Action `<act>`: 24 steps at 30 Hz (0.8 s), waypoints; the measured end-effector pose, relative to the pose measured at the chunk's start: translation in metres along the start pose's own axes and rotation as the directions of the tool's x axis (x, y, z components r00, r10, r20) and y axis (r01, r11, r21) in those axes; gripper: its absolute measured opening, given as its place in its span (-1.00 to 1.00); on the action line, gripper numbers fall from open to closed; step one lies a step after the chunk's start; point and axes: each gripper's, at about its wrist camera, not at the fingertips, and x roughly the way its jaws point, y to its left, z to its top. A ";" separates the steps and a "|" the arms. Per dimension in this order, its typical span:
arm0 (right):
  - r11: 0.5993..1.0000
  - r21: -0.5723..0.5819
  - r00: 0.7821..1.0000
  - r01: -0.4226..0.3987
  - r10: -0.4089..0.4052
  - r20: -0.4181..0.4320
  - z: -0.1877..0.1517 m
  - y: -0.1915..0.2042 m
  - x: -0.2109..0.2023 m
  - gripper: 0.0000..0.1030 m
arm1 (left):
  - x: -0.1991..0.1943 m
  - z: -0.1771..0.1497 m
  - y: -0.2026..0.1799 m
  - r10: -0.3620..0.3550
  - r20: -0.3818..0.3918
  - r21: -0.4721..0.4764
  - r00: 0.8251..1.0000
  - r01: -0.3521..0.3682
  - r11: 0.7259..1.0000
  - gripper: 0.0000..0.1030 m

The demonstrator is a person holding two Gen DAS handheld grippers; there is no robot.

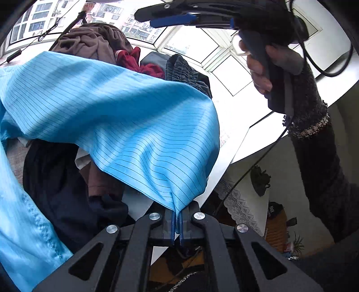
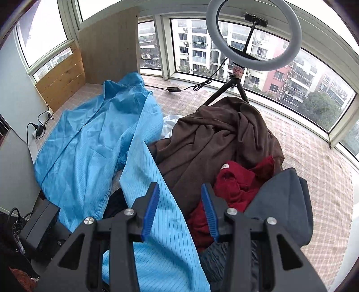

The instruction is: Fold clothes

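Left gripper (image 1: 177, 221), left wrist view: blue pads pressed together, pinching a corner of the light blue pinstriped garment (image 1: 125, 125). Fabric rises straight from the tips and spreads up and to the left over a clothes pile: brown garment (image 1: 89, 41) far ahead, red garment (image 1: 143, 65) and dark grey ribbed piece (image 1: 181, 69) ahead-right. Right gripper (image 1: 170, 19) shows above and ahead, held in a hand (image 1: 269, 69) w/ dark knit sleeve. No readable writing. Windows w/ apartment blocks behind; lace cloth (image 1: 244, 206) lower right.

Right gripper (image 2: 180, 212), right wrist view: jaws spread, nothing pinched. Blue garment (image 2: 89, 146) passes under the left finger and fans out ahead-left; brown garment (image 2: 215, 139) directly ahead, red garment (image 2: 237, 186) w/ small neck label, print too small to read, just right of the tips, grey garment (image 2: 285, 202) further right. Pile sits on a checked pale cover (image 2: 314, 161). Ring light (image 2: 253, 33) on tripod far ahead; bay windows, wood panel (image 2: 62, 83) far left.
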 end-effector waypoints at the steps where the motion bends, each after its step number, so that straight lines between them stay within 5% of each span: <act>1: 0.999 -0.037 1.000 -0.013 0.013 -0.013 0.014 0.011 0.016 -0.04 | -0.021 -0.006 -0.004 0.046 0.022 0.023 0.999 -0.047 0.999 -0.97; 6: 0.982 -0.162 0.992 -0.096 0.081 -0.097 0.092 0.072 0.108 0.02 | -0.092 -0.043 0.009 0.291 0.022 0.042 0.957 -0.292 0.956 -0.97; 11: 0.980 -0.192 0.986 -0.045 0.013 -0.165 0.155 0.125 0.213 0.02 | -0.103 -0.074 0.032 0.377 -0.028 -0.025 0.926 -0.378 0.926 -0.97; 17: 0.984 -0.163 0.948 0.069 -0.116 -0.296 0.185 0.126 0.314 0.00 | -0.099 -0.085 0.043 0.392 -0.052 -0.061 0.918 -0.395 0.917 -0.97; 19: 0.981 -0.178 0.939 0.077 -0.131 -0.317 0.186 0.118 0.324 -0.27 | -0.099 -0.086 0.045 0.384 -0.051 -0.064 0.922 -0.387 0.920 -0.97; 20: 0.987 -0.153 0.939 0.054 -0.103 -0.328 0.188 0.110 0.323 -0.49 | -0.100 -0.088 0.045 0.376 -0.049 -0.063 0.925 -0.379 0.923 -0.97; 22: 0.996 -0.087 0.942 -0.001 -0.029 -0.335 0.193 0.094 0.319 -0.56 | -0.102 -0.090 0.047 0.352 -0.042 -0.069 0.935 -0.355 0.932 -0.97; 24: 0.998 -0.064 0.943 -0.030 0.008 -0.332 0.199 0.085 0.313 -0.88 | -0.104 -0.091 0.050 0.337 -0.035 -0.074 0.941 -0.339 0.938 -0.97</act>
